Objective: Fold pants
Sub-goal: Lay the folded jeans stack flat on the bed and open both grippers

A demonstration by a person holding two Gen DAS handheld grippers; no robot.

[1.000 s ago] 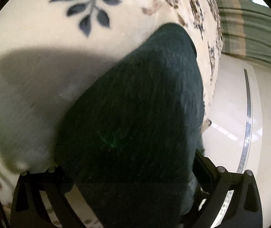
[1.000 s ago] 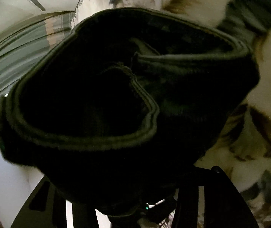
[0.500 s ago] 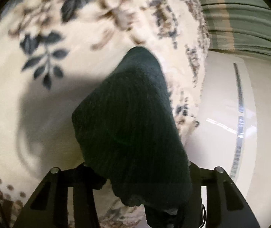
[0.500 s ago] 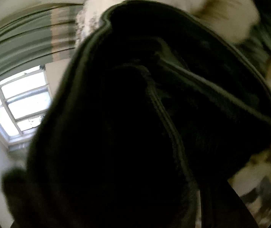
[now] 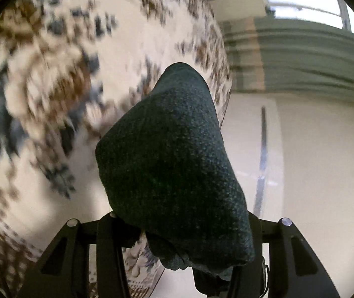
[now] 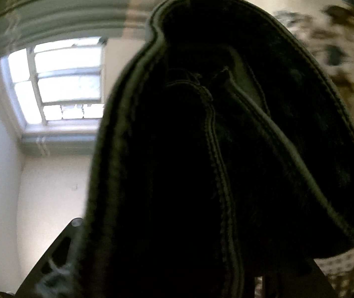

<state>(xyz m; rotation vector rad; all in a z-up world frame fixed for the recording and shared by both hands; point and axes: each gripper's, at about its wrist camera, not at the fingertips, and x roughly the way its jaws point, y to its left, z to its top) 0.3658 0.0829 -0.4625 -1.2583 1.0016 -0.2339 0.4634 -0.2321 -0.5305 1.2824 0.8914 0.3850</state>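
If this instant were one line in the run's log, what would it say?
task: fold pants | left gripper: shut on pants | right gripper: hidden behind pants, apparently gripping | pants lifted above floral bedspread

You're in a home, most likely a bedroom or living room. To your left lies a soft cream cover point(image 5: 60, 79) printed with blue leaves and brown flowers, blurred, of the kind spread over a bed or sofa. Beyond its far edge you have a pale, glossy floor point(image 5: 313, 161) with a dark strip point(image 5: 262, 159) running across it. At the far side hangs a long green curtain point(image 5: 301, 57) with a beige band. A multi-pane window point(image 6: 62, 84) with daylight stands beside plain white walls point(image 6: 50, 198). The dark pants point(image 5: 174, 164) in front of you fit household laundry work.
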